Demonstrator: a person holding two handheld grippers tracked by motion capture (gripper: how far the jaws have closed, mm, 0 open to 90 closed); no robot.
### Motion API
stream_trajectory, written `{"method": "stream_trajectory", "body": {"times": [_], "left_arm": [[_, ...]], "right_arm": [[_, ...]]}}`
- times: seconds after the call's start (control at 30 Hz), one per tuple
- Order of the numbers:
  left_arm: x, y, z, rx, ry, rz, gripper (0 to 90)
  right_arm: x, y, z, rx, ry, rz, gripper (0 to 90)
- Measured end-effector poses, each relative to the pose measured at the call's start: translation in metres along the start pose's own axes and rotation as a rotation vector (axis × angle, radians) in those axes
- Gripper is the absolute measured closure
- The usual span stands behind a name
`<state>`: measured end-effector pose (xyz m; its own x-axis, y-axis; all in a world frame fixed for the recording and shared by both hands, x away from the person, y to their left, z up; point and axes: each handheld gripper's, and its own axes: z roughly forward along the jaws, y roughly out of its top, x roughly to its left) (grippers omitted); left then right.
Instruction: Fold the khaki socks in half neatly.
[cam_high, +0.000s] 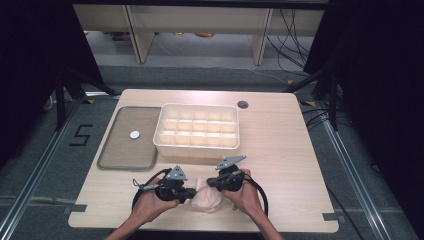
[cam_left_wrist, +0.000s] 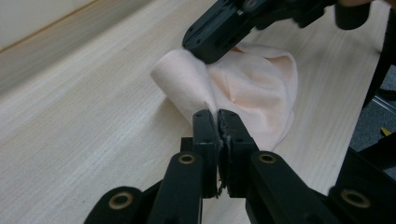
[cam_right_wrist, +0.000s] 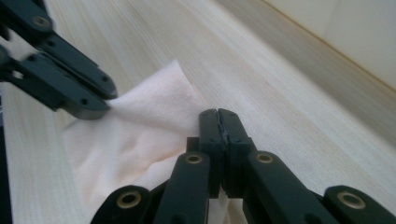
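Soft peach cloth (cam_high: 207, 196) crumpled, pinched between black left tongs (cam_left_wrist: 218, 122), right tongs (cam_right_wrist: 218, 122)

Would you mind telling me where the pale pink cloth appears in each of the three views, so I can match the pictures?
High view: the pale pink cloth lies at the table's near edge, bottom centre, between the two grippers.
Left gripper view: centre to upper right, pinched by the left gripper.
Right gripper view: left of centre, pinched by the right gripper.
Shared landmark: the light wooden table.
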<state>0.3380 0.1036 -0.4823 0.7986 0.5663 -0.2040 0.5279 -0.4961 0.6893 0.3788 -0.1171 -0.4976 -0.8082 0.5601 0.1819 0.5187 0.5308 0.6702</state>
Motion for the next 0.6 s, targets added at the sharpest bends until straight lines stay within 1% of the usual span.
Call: {"method": "stream_trajectory", "body": {"times": [0.03,0.07,0.1,0.13,0.17,0.2,0.23,0.3,0.33,0.37,0.4,0.43,0.47,0.5,0.53,0.57,0.6], "left_arm": [[0.000,0.001,-0.002,0.014,-0.003,0.029,86.3],[-0.001,0.002,-0.002,0.006,0.003,0.030,86.4],[-0.003,0.003,-0.002,-0.007,-0.004,0.030,86.5],[-0.004,0.003,-0.002,-0.007,-0.004,0.024,86.7],[-0.005,0.005,-0.001,-0.011,-0.004,0.041,86.7],[-0.005,0.005,-0.002,0.000,-0.007,0.043,86.8],[-0.007,0.006,0.000,-0.010,-0.008,0.037,86.9],[-0.009,0.007,0.001,-0.010,-0.009,0.037,87.0],[-0.008,0.008,0.000,0.003,-0.012,0.065,87.0],[-0.009,0.008,0.001,-0.010,-0.011,0.055,87.1],[-0.010,0.008,0.000,-0.012,-0.009,0.049,87.1],[-0.010,0.008,0.000,-0.010,-0.004,0.055,87.1],[-0.009,0.008,0.000,-0.003,-0.009,0.065,87.1],[-0.008,0.008,-0.001,0.004,-0.008,0.064,87.1],[-0.009,0.008,-0.001,0.001,-0.007,0.060,87.1],[-0.008,0.008,-0.001,0.003,-0.010,0.069,87.1],[-0.008,0.008,-0.001,0.003,-0.010,0.069,87.1]], "right_arm": [[0.000,0.000,0.003,-0.010,-0.003,0.004,89.7],[0.000,0.000,0.003,0.003,0.005,0.007,89.7],[0.000,0.000,0.002,0.006,0.005,0.011,89.7],[-0.002,0.000,0.002,0.008,0.011,-0.006,89.7],[-0.003,0.000,0.003,-0.002,0.005,-0.020,89.7],[-0.002,-0.001,0.003,-0.001,0.001,-0.003,89.7],[-0.001,0.000,0.001,0.010,0.005,0.016,89.6],[-0.002,-0.001,0.001,0.005,0.001,0.009,89.5],[-0.002,-0.001,0.000,0.003,0.002,0.017,89.5],[-0.002,-0.001,-0.001,0.001,0.002,0.010,89.0],[-0.003,-0.001,-0.003,-0.013,0.001,0.006,88.9],[-0.003,-0.001,-0.006,-0.017,0.002,0.006,88.8],[-0.002,0.000,-0.010,-0.022,0.008,0.017,88.8],[-0.004,-0.001,-0.013,-0.034,0.003,-0.001,88.8],[-0.003,-0.001,-0.017,-0.041,0.000,-0.002,88.8],[-0.003,-0.001,-0.021,-0.045,0.002,0.000,88.8],[-0.002,-0.003,-0.027,-0.045,0.005,0.012,88.8]]}}
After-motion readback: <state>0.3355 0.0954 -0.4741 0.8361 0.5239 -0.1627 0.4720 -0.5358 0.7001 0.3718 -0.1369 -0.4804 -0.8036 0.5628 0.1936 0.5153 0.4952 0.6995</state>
